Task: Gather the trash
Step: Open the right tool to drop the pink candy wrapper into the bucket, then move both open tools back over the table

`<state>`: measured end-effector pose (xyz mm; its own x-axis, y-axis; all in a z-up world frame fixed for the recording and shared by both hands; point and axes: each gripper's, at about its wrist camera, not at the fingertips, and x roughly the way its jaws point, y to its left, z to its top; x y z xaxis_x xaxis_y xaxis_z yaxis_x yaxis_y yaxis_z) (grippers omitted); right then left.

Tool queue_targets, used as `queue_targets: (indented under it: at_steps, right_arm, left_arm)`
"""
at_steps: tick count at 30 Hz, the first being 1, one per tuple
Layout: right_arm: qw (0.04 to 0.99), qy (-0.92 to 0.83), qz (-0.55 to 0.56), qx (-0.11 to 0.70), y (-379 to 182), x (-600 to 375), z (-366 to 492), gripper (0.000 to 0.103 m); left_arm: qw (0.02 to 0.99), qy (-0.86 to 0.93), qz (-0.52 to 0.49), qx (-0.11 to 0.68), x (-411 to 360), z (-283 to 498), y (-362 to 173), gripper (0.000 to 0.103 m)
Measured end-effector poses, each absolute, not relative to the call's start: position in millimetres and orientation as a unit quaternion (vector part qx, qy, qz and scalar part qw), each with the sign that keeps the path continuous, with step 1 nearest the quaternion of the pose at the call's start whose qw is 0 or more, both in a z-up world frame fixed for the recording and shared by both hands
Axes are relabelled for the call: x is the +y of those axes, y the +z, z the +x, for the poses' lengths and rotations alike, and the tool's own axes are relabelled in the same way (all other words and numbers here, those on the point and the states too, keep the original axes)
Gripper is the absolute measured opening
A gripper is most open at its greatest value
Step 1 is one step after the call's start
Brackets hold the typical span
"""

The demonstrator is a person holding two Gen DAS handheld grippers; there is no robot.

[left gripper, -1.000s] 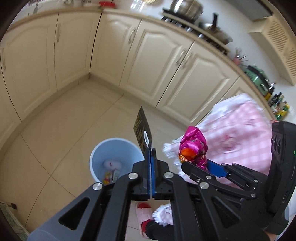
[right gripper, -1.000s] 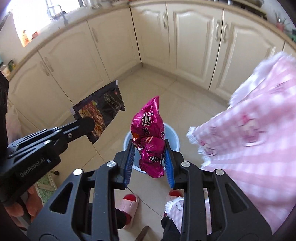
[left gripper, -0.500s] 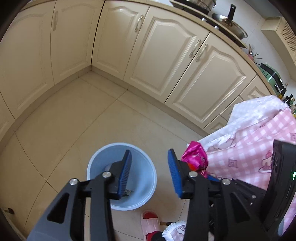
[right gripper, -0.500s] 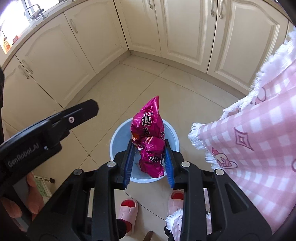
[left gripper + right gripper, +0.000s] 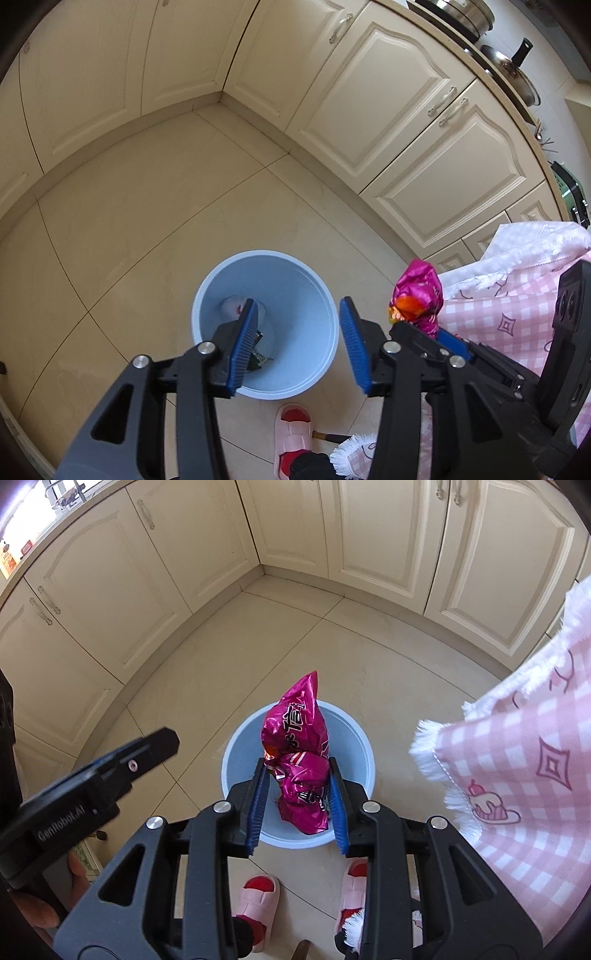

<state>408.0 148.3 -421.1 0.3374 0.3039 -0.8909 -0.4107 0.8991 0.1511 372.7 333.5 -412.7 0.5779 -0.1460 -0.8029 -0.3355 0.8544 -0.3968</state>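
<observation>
A light blue bin (image 5: 295, 273) (image 5: 356, 734) stands on the tiled floor below both grippers. My left gripper (image 5: 297, 314) hangs over its mouth, jaws opening, with nothing between the blue pads (image 5: 243, 343). A dark wrapper (image 5: 258, 356) and a white scrap (image 5: 231, 306) lie at the bottom of the bin. My right gripper (image 5: 297, 768) is shut on a crumpled magenta snack bag (image 5: 295, 734) (image 5: 419, 291), which hangs over the bin's middle. The left gripper (image 5: 129, 764) also shows at the left of the right wrist view, held by a hand.
Cream cabinet doors (image 5: 391, 110) (image 5: 110, 590) run around the corner behind the bin. A pink checked cloth with a white fringe (image 5: 517, 757) (image 5: 509, 306) hangs close on the right. The person's pink slippers (image 5: 258, 893) (image 5: 293, 428) stand just in front of the bin.
The left gripper opened and let go of the dark wrapper, which now lies in the bin. Both grippers came down closer to the bin. The right one kept its grip on the magenta bag.
</observation>
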Motion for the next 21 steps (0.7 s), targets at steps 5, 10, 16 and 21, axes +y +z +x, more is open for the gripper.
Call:
queue_targets:
  at_steps: [5, 10, 16, 21]
  right_arm:
    - [0.822, 0.220, -0.049, 0.523, -417, 161, 412, 0.033]
    - [0.831, 0.215, -0.048, 0.511, -412, 170, 415, 0.050]
    - [0.832, 0.215, -0.054, 0.508, -410, 172, 418, 0.050]
    - [0.835, 0.209, -0.059, 0.506, -404, 166, 414, 0.050]
  left_arm:
    - [0.849, 0.059, -0.271, 0.450, 340, 368, -411, 0.047]
    - [0.846, 0.066, -0.286, 0.445, 347, 365, -411, 0.048]
    - [0.845, 0.065, -0.288, 0.446, 348, 365, -410, 0.049]
    - [0.844, 0.063, -0.289, 0.447, 347, 365, -408, 0.049]
